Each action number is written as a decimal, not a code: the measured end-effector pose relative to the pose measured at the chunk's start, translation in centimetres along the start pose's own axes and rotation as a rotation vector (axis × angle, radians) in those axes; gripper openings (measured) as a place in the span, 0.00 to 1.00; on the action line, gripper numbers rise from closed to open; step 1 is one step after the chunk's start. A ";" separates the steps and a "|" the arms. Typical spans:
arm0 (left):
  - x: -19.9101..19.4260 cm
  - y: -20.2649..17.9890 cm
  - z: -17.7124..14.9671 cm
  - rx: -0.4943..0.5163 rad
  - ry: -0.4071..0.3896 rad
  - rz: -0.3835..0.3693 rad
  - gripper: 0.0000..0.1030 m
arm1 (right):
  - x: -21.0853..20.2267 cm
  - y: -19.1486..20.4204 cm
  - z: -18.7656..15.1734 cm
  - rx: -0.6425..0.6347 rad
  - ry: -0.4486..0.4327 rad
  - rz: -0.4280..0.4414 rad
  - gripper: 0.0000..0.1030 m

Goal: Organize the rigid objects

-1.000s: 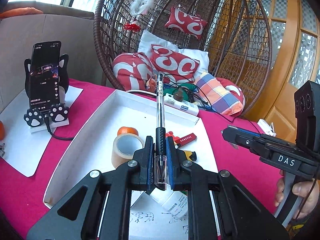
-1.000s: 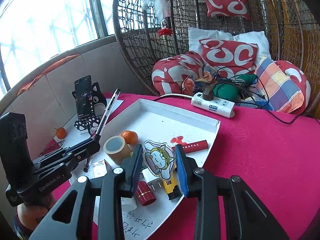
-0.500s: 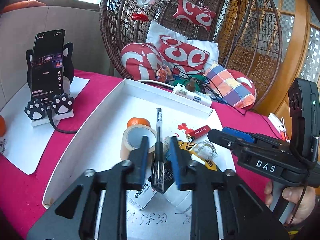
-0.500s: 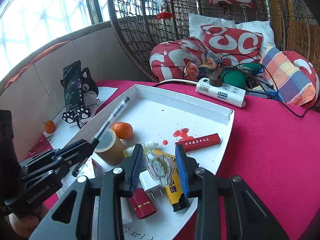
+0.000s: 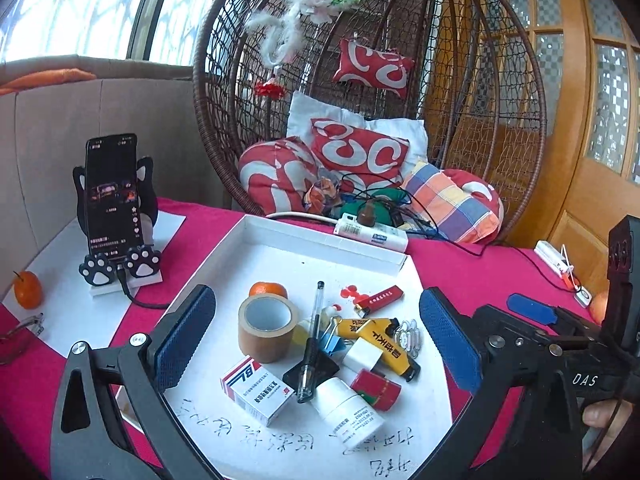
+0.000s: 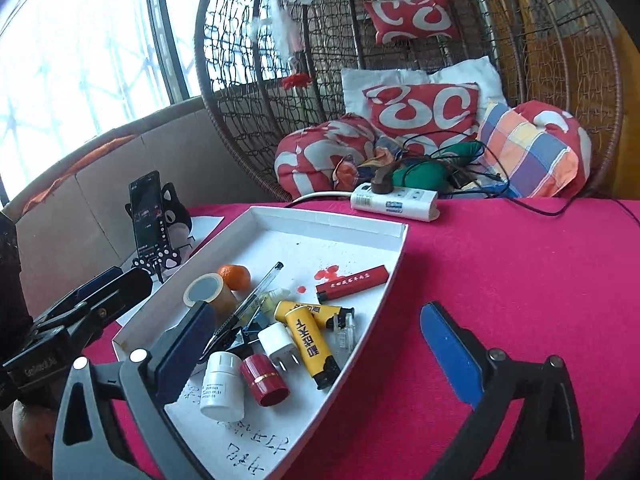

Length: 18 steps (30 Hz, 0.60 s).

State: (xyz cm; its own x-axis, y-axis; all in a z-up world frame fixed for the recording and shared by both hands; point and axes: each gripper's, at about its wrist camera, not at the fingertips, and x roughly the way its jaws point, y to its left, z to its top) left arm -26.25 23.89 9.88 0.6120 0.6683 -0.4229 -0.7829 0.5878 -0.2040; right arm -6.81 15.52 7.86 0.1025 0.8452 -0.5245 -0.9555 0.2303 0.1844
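Observation:
A white tray on the red cloth holds several small things. Among them are a brown tape roll, a tangerine, a red lighter, yellow lighters, a white bottle and a boxed medicine. A clear pen lies loose on the pile. A clear charm lies beside the yellow lighters. My left gripper hovers over the tray's near end, jaws opening wide, gripping nothing. My right gripper stands over the tray's right edge, jaws opening, empty.
A phone on a cat stand stands on white paper at the left, with a tangerine and glasses near it. A power strip with cables lies behind the tray. A wicker chair with cushions rises beyond.
The left jaws opened and the pen dropped onto the pile in the tray. The right jaws opened and let the cartoon charm go into the tray. Both grippers drew back a little.

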 end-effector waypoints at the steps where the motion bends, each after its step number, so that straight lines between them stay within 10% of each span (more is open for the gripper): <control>1: -0.5 -0.4 0.2 0.005 -0.014 -0.006 1.00 | -1.0 -0.3 -0.1 -0.003 -0.027 -0.020 1.00; 12: -5.7 -7.2 1.5 0.167 -0.088 0.086 1.00 | -9.6 -3.4 -1.8 -0.006 -0.204 -0.424 1.00; 18: -9.2 -10.2 1.3 0.189 -0.131 0.096 1.00 | -13.2 -5.3 -2.3 0.058 -0.274 -0.427 1.00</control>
State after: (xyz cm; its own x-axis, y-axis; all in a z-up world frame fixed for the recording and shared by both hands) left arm -23.73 12.34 17.05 0.5550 0.7712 -0.3117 -0.8106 0.5856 0.0056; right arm -3.75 2.09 11.89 0.5571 0.7632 -0.3273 -0.7961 0.6030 0.0513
